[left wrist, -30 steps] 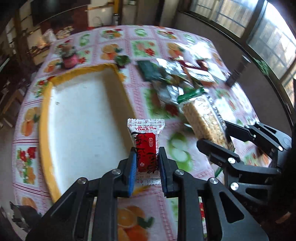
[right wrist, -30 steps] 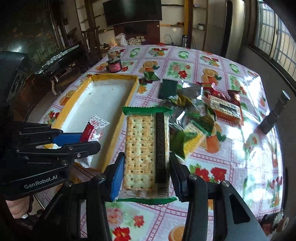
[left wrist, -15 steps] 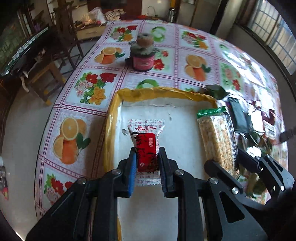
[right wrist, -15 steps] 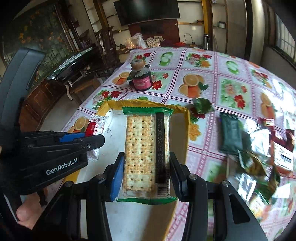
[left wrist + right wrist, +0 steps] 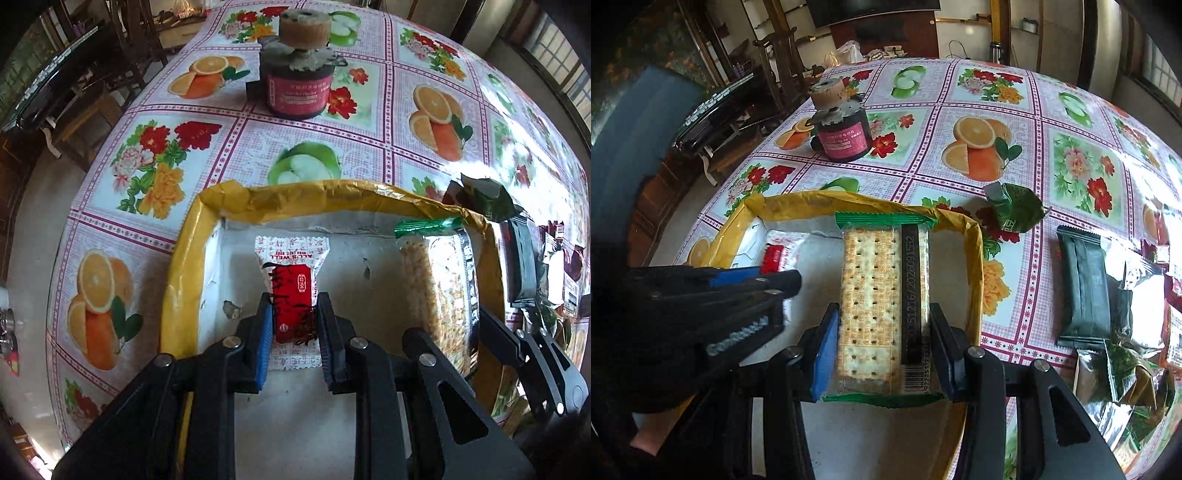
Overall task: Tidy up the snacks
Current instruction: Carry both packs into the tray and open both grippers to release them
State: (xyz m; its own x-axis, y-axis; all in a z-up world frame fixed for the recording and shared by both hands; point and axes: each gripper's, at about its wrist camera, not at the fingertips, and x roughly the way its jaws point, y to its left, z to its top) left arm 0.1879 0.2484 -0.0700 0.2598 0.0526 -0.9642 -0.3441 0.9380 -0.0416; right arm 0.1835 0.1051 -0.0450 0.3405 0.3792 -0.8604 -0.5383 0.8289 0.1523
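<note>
Snacks: I carry two of them over the yellow-rimmed tray (image 5: 184,280), which lies on the flowered tablecloth (image 5: 207,155) near its left edge; the rest lie loose to the right.
Left tongs: my left gripper (image 5: 293,325) is clamped on the small red-and-white packet (image 5: 293,291), held near the tray's far-left corner.
Right tongs: my right gripper (image 5: 882,350) is clamped on the long cracker pack (image 5: 882,306), held along the tray's right side, its green end close to the far rim.
Done: nothing lies loose on the tray floor that I can see; both packs are over the tray, neither let go.
Left to do: I judge both need lowering and releasing, then the pile (image 5: 1126,332) by the table's right edge wants fetching: a dark green pack (image 5: 1082,288), silvery and green wrappers, and a crumpled green wrapper (image 5: 1015,210) just beyond the tray's far-right corner.
Not mine to move, I think: the pink-labelled jar (image 5: 297,88) stands beyond the tray toward the far edge.
Hard to make out: whether either pack touches the tray floor; the tray's near end is hidden behind my tongs; the pile is cut off at the right and too glary to count.
</note>
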